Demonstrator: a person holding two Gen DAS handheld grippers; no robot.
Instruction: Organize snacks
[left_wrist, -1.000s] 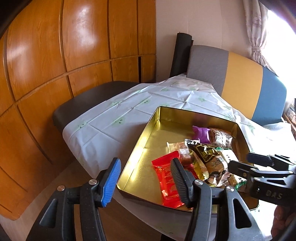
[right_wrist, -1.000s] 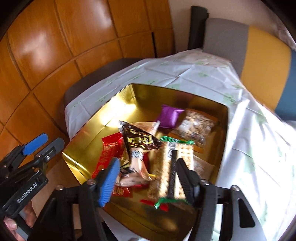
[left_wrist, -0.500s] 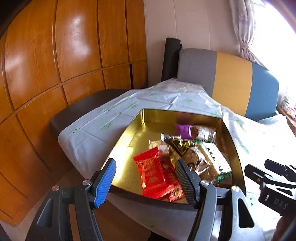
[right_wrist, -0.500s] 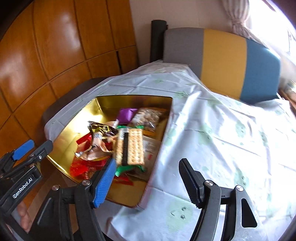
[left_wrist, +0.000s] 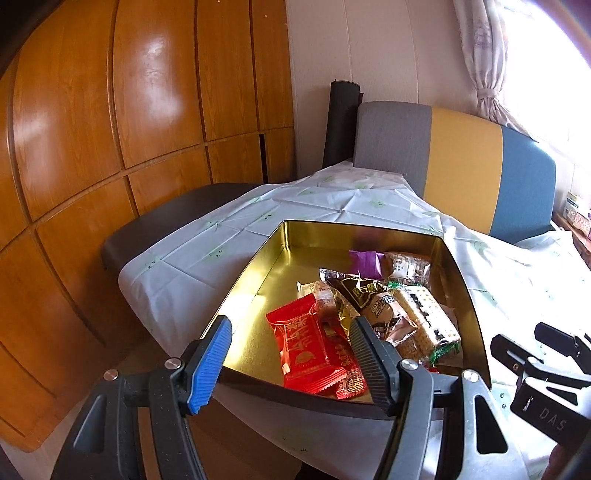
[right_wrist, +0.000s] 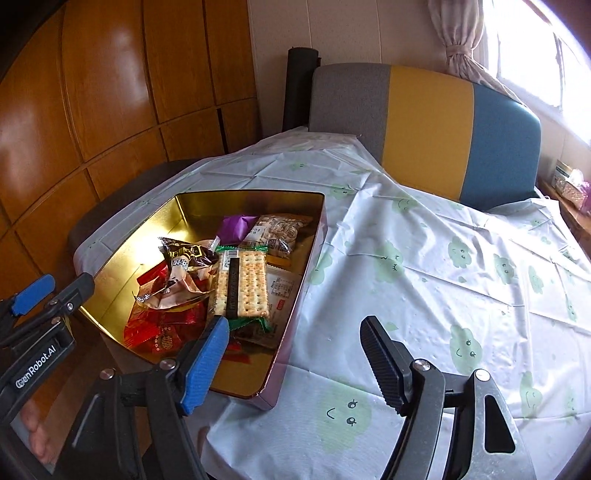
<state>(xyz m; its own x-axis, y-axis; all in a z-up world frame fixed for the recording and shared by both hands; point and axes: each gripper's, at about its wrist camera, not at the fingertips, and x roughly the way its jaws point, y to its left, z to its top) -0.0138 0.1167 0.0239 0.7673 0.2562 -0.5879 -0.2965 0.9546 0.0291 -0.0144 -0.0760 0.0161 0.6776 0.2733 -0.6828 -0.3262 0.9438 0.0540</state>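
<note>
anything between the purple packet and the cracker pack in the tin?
Yes: in the right wrist view a clear bag of brown snacks lies between the purple packet and the cracker pack in the tin.

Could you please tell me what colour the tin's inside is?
Shiny gold; the tin shows best in the left wrist view.

A table is covered by a white tablecloth (right_wrist: 424, 266) printed with pale green smiling clouds. Behind it, a bench backrest (right_wrist: 424, 125) is seen in grey, yellow and blue bands. Left of the backrest, glossy wooden wall panels (left_wrist: 155, 110) are shown; to its right, a tied curtain (right_wrist: 461, 40) is hung at a bright window.
</note>
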